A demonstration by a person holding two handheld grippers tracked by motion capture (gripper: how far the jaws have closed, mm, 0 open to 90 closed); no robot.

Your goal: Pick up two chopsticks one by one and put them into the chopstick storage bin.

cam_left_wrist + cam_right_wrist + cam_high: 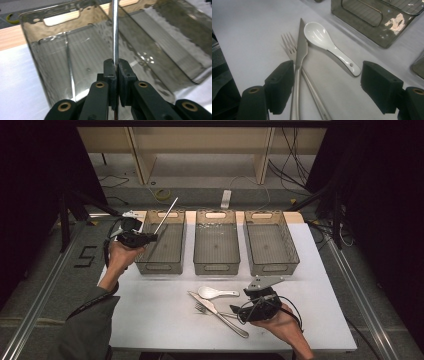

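Left claw [150, 238]: clenched on a thin metal rod [167, 215], held over the left bin [161, 262].
Right claw [245, 310]: released, jaws spread above the desk [150, 315].
Cutlery: knife [300, 53], fork [289, 45] and white spoon [322, 37] lying together near the right claw.

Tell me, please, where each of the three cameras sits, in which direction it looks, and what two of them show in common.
High view: above the person's side, looking forward and down on the table; both forearms and tongs enter from below.
Left gripper view: on the left tongs, looking along jaws shut on a metal rod over a grey bin.
Right gripper view: on the right tongs, open above the knife, fork and white spoon.
Shared: high and right gripper views both show this cutlery.
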